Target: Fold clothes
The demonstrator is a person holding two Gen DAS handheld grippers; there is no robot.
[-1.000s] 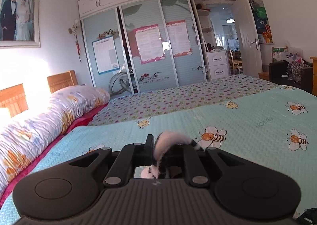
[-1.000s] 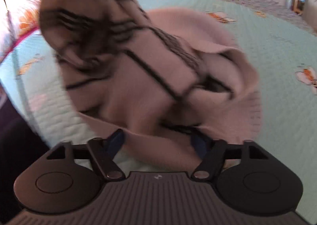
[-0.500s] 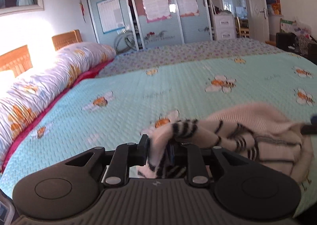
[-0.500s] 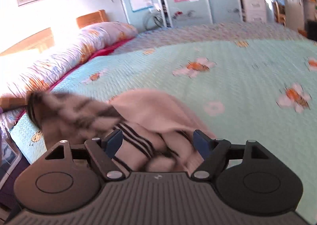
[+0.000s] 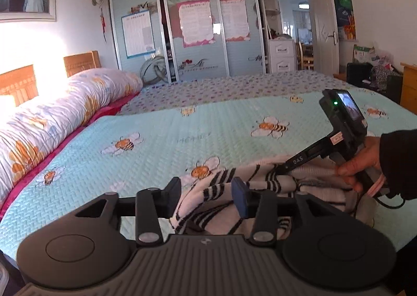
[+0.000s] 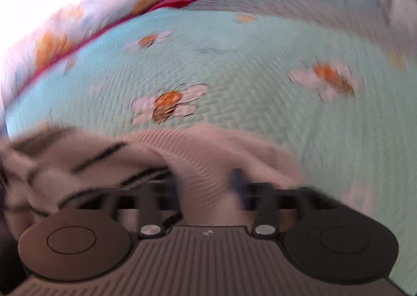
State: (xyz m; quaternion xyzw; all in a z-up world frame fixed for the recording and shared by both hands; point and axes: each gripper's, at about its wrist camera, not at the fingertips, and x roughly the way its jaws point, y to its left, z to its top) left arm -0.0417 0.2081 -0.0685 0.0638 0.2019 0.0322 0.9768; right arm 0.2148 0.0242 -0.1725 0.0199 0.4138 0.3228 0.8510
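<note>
Crowding the striped sweater [image 5: 208, 191]: right tool [image 5: 281, 165], rolled quilt [image 5: 65, 113].

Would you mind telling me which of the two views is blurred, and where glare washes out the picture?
Right wrist view: heavy motion blur smears the sweater and bedspread, with glare at top left. Left wrist view: sharp, though sunlight bleaches the wall by the headboard, and fisheye bends the wardrobe.
</note>
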